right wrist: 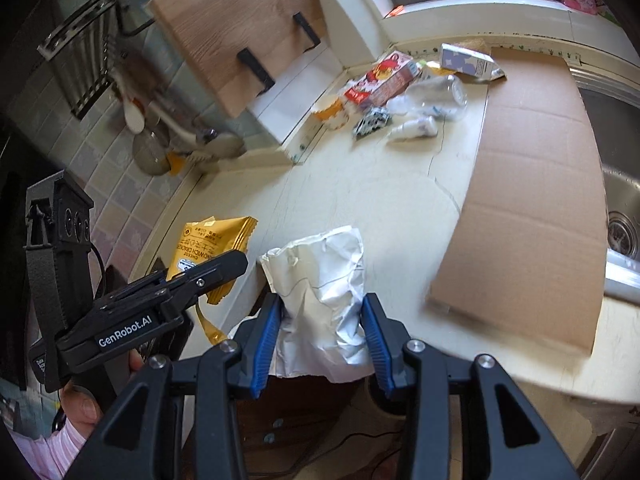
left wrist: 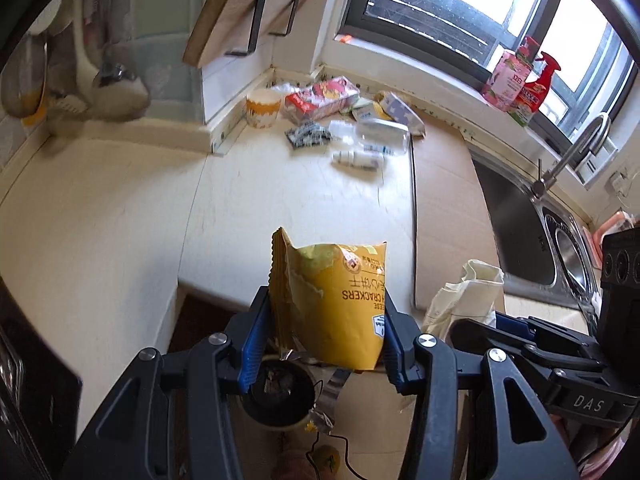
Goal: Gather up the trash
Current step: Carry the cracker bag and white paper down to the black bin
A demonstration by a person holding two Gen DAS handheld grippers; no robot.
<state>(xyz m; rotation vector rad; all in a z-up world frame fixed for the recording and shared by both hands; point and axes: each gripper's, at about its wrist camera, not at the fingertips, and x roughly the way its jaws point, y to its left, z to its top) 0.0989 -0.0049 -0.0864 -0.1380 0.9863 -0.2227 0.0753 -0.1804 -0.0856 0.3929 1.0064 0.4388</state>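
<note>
Daylight pours in from the window (left wrist: 472, 12), whose panes are blown out to white in the left wrist view. The pale surface (left wrist: 288, 192) is bright and evenly lit, with soft shadows only. Both fisheye views bend straight lines and go black at the corners. The hanging utensils (left wrist: 72, 80) and the cardboard sheet (right wrist: 532, 184) edge are smeared, probably by motion. The trash pile (right wrist: 404, 96) is slightly soft.
</note>
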